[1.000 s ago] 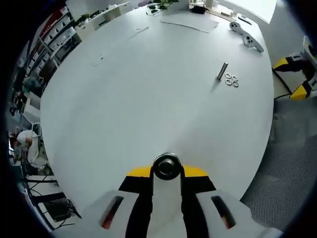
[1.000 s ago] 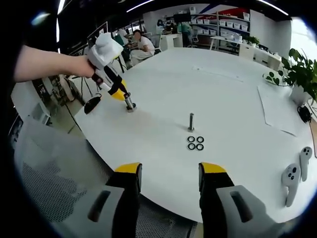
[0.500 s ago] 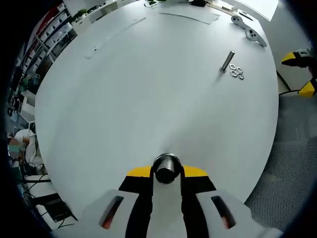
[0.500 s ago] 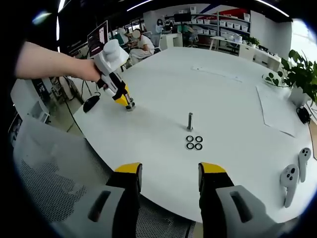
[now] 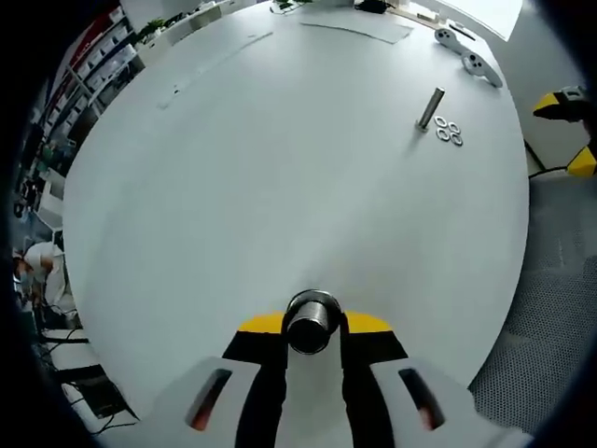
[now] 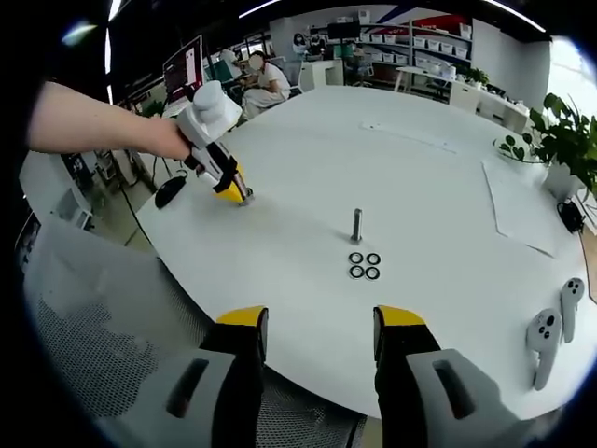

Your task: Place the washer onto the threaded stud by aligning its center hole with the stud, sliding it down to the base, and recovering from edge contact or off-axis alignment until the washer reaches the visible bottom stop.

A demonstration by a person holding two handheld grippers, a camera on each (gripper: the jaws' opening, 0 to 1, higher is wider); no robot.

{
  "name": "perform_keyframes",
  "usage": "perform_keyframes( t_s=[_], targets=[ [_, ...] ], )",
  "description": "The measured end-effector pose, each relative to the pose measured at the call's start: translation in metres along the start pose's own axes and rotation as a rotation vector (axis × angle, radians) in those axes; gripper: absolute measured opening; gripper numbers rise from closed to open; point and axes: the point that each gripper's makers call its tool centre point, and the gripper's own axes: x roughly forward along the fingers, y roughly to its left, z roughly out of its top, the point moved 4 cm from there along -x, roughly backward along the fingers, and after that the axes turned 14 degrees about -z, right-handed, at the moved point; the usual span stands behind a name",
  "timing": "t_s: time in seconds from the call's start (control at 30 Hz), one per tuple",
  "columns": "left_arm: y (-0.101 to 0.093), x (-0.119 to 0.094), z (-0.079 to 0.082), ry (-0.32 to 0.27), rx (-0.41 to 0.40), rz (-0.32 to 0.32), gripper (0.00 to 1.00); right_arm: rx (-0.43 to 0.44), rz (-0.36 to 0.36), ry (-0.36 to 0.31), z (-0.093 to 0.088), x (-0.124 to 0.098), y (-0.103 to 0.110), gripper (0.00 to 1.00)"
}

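Note:
A slim threaded stud [image 6: 356,225] stands upright on the white round table [image 6: 308,168]. Several dark washers [image 6: 365,265] lie flat in a small cluster just in front of it. In the left gripper view the stud [image 5: 430,108] and washers [image 5: 448,132] sit far off at the upper right. My left gripper [image 5: 312,329] is shut on a short metal cylinder [image 5: 312,319]. From the right gripper view, a hand holds that left gripper [image 6: 233,189] tip-down against the table near its left edge. My right gripper [image 6: 322,341] hangs open over the near table edge, short of the washers.
Two white hand controllers [image 6: 550,334] lie at the table's right, near paper sheets [image 6: 522,210] and a potted plant [image 6: 560,140]. A mesh chair [image 6: 103,345] stands at the lower left. People sit at desks [image 6: 266,79] beyond the table.
The left gripper, still shut on the cylinder, has shifted a little up and left along the table edge and leans lower. The right gripper has stayed put and open.

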Motion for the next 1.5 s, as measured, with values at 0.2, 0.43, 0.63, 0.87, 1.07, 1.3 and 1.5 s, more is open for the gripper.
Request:
perform_keyframes(
  t_s=[0.2, 0.43, 0.63, 0.87, 1.07, 1.3, 1.5],
  targets=[
    [0.003, -0.001, -0.002, -0.057, -0.017, 0.004, 0.22, 0.046, -0.016, -0.014, 0.003, -0.001, -0.008, 0.48],
    [-0.004, -0.016, -0.004, -0.129, -0.024, 0.049, 0.25, -0.002, -0.001, -0.003, 0.001, 0.001, 0.001, 0.48],
    [-0.010, -0.034, -0.008, -0.157, -0.025, 0.054, 0.26, -0.030, 0.002, 0.003, -0.001, 0.001, 0.003, 0.48],
    [-0.020, -0.061, -0.010, -0.284, -0.097, 0.089, 0.27, -0.044, 0.009, -0.002, 0.000, 0.001, 0.005, 0.48],
    [-0.032, -0.075, -0.018, -0.341, -0.124, 0.102, 0.27, -0.051, 0.015, -0.005, 0.000, 0.001, 0.006, 0.48],
    [-0.045, -0.090, -0.029, -0.405, -0.165, 0.114, 0.27, -0.059, 0.024, -0.003, 0.000, 0.001, 0.009, 0.48],
    [-0.064, -0.105, -0.034, -0.485, -0.215, 0.120, 0.27, -0.063, 0.023, -0.001, -0.001, 0.001, 0.009, 0.47]
  ],
)
